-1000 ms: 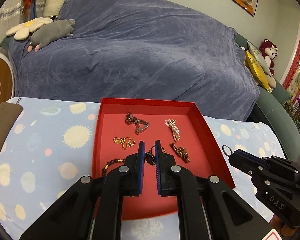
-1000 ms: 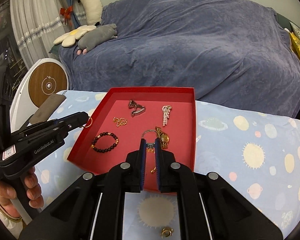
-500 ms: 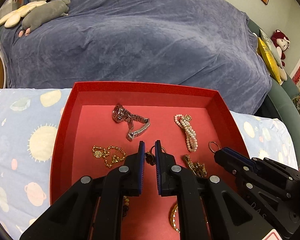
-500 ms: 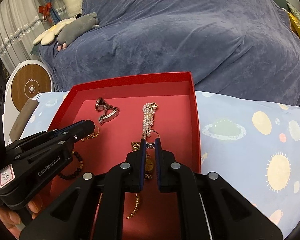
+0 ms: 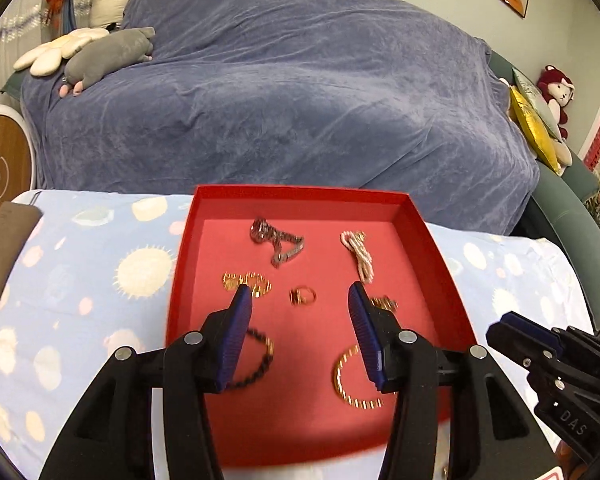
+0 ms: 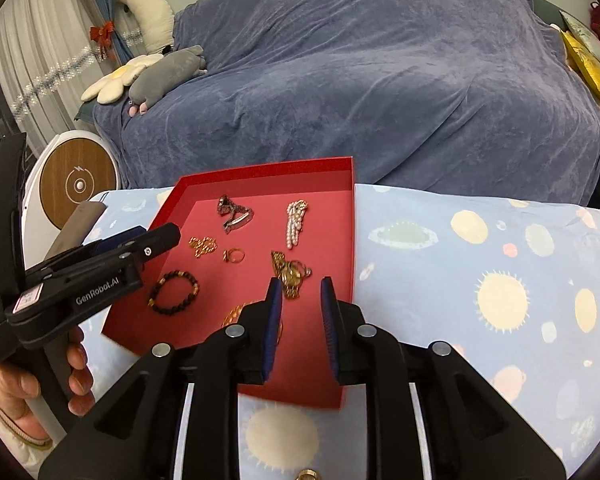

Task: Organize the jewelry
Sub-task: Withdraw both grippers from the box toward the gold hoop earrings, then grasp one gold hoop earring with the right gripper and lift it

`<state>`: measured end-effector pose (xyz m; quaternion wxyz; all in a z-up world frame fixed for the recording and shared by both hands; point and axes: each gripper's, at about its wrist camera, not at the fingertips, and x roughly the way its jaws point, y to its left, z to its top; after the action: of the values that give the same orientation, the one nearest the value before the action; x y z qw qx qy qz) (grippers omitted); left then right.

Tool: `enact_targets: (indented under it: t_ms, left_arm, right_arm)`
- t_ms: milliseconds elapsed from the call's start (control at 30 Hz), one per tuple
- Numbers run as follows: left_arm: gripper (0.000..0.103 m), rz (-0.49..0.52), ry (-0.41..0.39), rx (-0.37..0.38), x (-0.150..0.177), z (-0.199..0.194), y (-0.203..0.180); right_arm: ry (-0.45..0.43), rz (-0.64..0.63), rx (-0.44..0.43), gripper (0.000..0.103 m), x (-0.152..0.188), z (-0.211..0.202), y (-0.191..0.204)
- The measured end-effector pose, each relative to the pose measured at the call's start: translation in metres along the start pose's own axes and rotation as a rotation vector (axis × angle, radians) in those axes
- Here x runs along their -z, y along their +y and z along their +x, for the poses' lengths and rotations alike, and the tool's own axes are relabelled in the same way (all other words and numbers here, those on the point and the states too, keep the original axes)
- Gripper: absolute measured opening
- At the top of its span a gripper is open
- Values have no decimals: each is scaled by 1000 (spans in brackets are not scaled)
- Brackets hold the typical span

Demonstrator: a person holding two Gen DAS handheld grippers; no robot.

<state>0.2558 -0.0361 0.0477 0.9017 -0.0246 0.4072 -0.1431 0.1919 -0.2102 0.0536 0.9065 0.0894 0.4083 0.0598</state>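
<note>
Both grippers, left and right, are opening empty above the red tray.

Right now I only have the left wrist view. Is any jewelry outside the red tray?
Observer: Yes. A small gold piece, probably a ring, lies on the tablecloth in front of the red tray.
Operator: Right fingers holding anything?
Observer: No. The right gripper is opening, with nothing between its fingers.
Operator: The bead bracelet is half hidden for me.
Observer: The bead bracelet lies flat in the tray as a closed loop, clear of the other pieces.
</note>
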Motion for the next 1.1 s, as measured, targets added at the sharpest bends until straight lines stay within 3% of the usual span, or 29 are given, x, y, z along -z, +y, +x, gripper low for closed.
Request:
enact_targets:
  t_ms: [233, 467, 667, 1100]
  left_arm:
    - [48, -19, 12, -32, 53, -59, 1]
    - [48, -69, 45, -25, 105, -80, 10]
    - [48, -11, 45, -33, 115, -77, 9]
    - [48, -26, 71, -10, 116, -70, 13]
  right_arm:
    - [43, 42, -22, 21, 70, -48, 2]
    - [122, 78, -6, 21, 127, -24, 2]
    - [150, 46, 20, 21, 132, 2, 7]
    - [135, 36, 44, 19, 127, 10, 6]
